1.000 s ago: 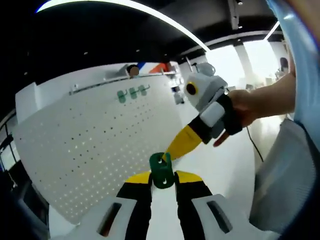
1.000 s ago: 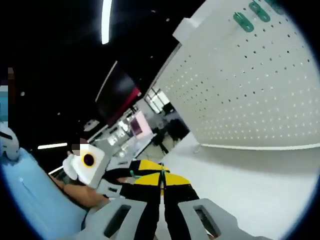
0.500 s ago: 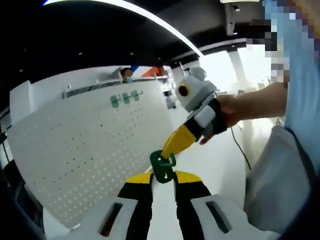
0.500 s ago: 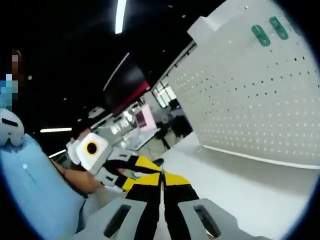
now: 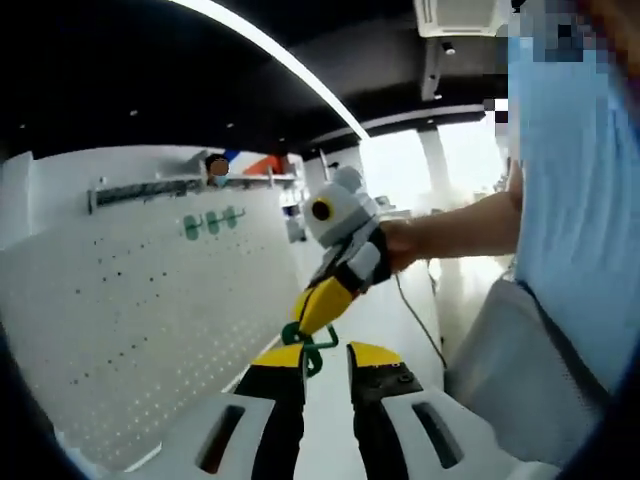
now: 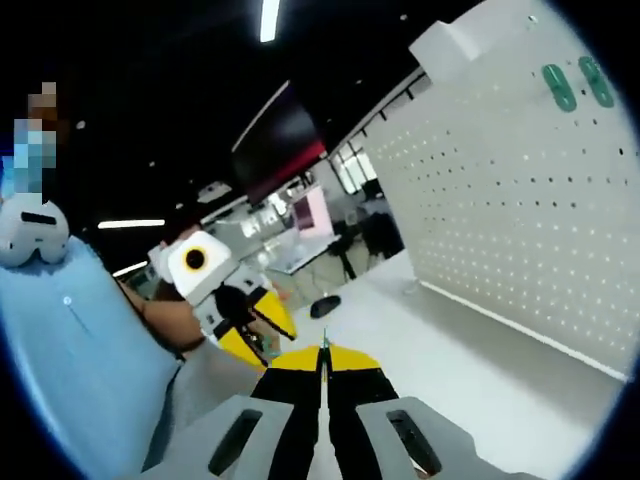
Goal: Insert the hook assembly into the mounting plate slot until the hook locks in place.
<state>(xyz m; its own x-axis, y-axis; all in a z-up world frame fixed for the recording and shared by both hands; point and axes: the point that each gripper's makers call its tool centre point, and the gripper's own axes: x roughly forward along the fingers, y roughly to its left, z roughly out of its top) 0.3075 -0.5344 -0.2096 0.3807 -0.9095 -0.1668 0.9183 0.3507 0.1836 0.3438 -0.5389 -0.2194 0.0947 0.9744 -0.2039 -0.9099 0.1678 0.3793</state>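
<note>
Left gripper view, change: half a second ago we saw the green hook standing upright between our left jaws; it now sits against the inner side of the left-hand jaw tip, with the yellow tip of the right gripper on it.
Right gripper view, change: the left gripper has swung further from our own jaws, and the pegboard sits further right (the camera moved, not the board).
Hook: dark green plastic, thin, with a curled open loop at its lower end.
Pegboard: flat white panel with regular rows of small round holes; in the left gripper view we see it with a grey metal rail along its top.
Mounted hooks: three green oblong pieces hang high on the board, well apart from the hook in hand; two of them show in the right gripper view.
Left gripper: black jaws with yellow tips, parted by a clear gap; the hook touches only the left-hand tip, and we cannot tell whether it is pinched.
Right gripper: jaws pressed together with only a hairline seam; the seam shows nothing between them, though its tip meets the hook.
Table: smooth, white.
</note>
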